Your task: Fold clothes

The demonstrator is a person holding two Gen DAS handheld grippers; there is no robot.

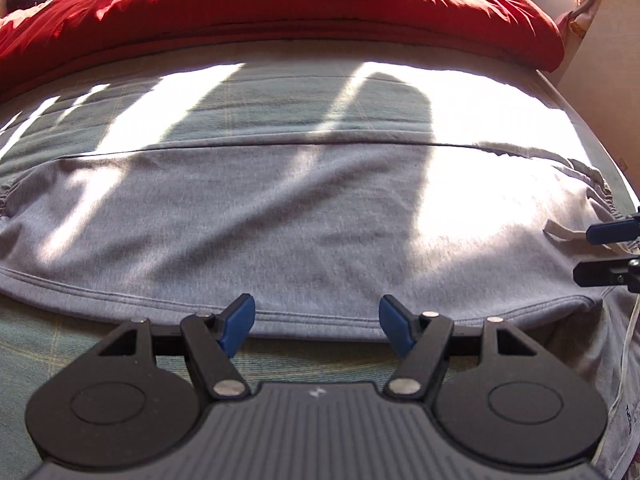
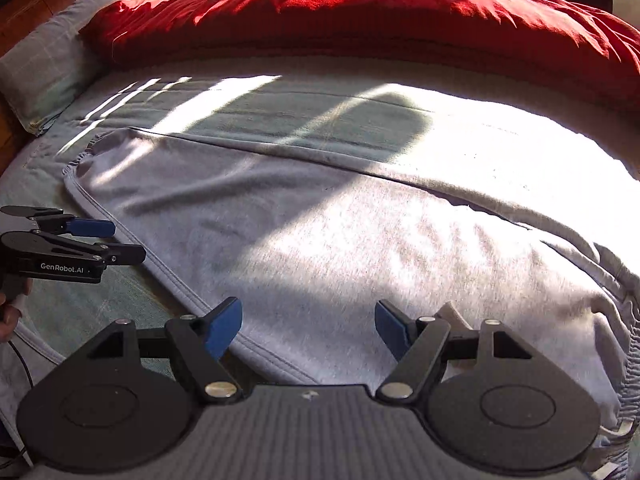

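Grey garment (image 1: 280,232) lies spread flat across the bed (image 1: 80,340), and that garment is our landmark; at its far side a straight folded edge runs from one side to the other, with sunlit bedsheet beyond it and a red duvet (image 1: 280,4) heaped behind that; at the garment's left end there is a gathered cuff, and in the right wrist view a grey pillow (image 2: 44,68) sits off past that end, beside the duvet.

Left gripper (image 1: 316,326) hangs over the garment's near stitched hem; its jaws stand wide apart, blue pads clear of the cloth, nothing between them but the hem lying below; in the right wrist view the same tool (image 2: 120,240) shows from the side, just off the garment's left edge, a hand (image 2: 12,308) on its handle.

Right gripper (image 2: 308,326) sits above the garment's near edge towards its right end; its jaws are also spread wide and grip nothing; its tips (image 1: 588,254) poke into the left wrist view at the garment's right, beside the bunched waistband there.
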